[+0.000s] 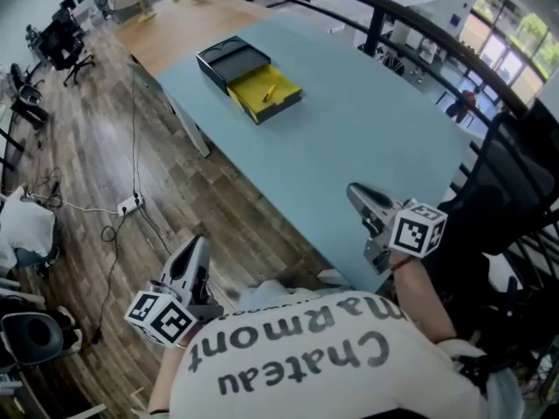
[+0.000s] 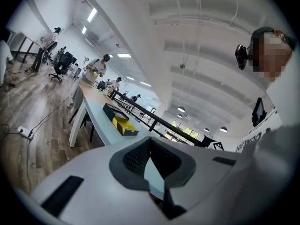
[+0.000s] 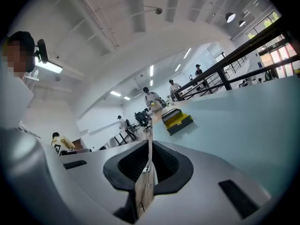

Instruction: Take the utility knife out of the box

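Left: the left gripper (image 1: 196, 247) is held over the wooden floor (image 1: 96, 147), just off the near edge of the bench (image 1: 376, 138). Its fingers (image 2: 133, 159) are pressed together with nothing between them.

Centre: the black box (image 1: 229, 59) stands open on the pale blue bench. It is well ahead of both pairs of fingers, to the right of the left pair and to the left of the right pair. Its yellow tray (image 1: 281, 101) is drawn out toward the grippers. The utility knife (image 1: 269, 92) lies inside the tray (a slim orange-yellow bar, its detail too small to tell).

Right: the right gripper (image 1: 356, 192) is over the bench's near corner. Its fingers (image 3: 166, 165) are likewise closed on nothing, well apart from the box.
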The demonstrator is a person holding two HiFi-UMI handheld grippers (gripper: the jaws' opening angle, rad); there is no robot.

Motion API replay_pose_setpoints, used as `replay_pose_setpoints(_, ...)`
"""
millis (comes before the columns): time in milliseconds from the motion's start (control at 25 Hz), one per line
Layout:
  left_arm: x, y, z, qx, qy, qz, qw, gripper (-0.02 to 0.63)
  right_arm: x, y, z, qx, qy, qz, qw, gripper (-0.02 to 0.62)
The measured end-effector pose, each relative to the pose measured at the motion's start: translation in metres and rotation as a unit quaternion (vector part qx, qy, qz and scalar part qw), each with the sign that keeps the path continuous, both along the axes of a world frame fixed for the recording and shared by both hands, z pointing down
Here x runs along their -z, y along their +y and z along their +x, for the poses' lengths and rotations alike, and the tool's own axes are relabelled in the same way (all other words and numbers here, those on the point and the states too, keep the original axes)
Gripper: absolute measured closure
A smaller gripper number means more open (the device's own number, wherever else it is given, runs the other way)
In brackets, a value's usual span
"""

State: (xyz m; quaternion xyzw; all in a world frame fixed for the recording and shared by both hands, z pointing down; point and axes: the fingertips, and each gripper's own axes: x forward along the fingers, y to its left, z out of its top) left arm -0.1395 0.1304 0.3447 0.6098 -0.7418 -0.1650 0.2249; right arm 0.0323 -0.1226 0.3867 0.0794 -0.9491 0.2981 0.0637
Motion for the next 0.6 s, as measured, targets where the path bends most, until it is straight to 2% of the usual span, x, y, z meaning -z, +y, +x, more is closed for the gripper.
replay_pose_setpoints(320,-0.008,-0.034,-0.023,-0.015,0.004,-0.009,0.9998,0.601,-0.015,-0.022,-0.004,-0.027,0.016,-0.012,0.999,0.548)
replay_pose_setpoints(480,-0.012,-0.068,-0.037,-0.052,0.009,-0.006,0.9986,0.601,-0.024,-0.04,-0.004,-0.064,0.044,-0.027,0.997,0.548)
replay_pose_setpoints(600,-0.018,-0.093,-0.055,-0.078,0.012,-0.006,0.9968,0.601,-0.026,-0.054,-0.005,-0.096,0.046,-0.037,0.994,0.548)
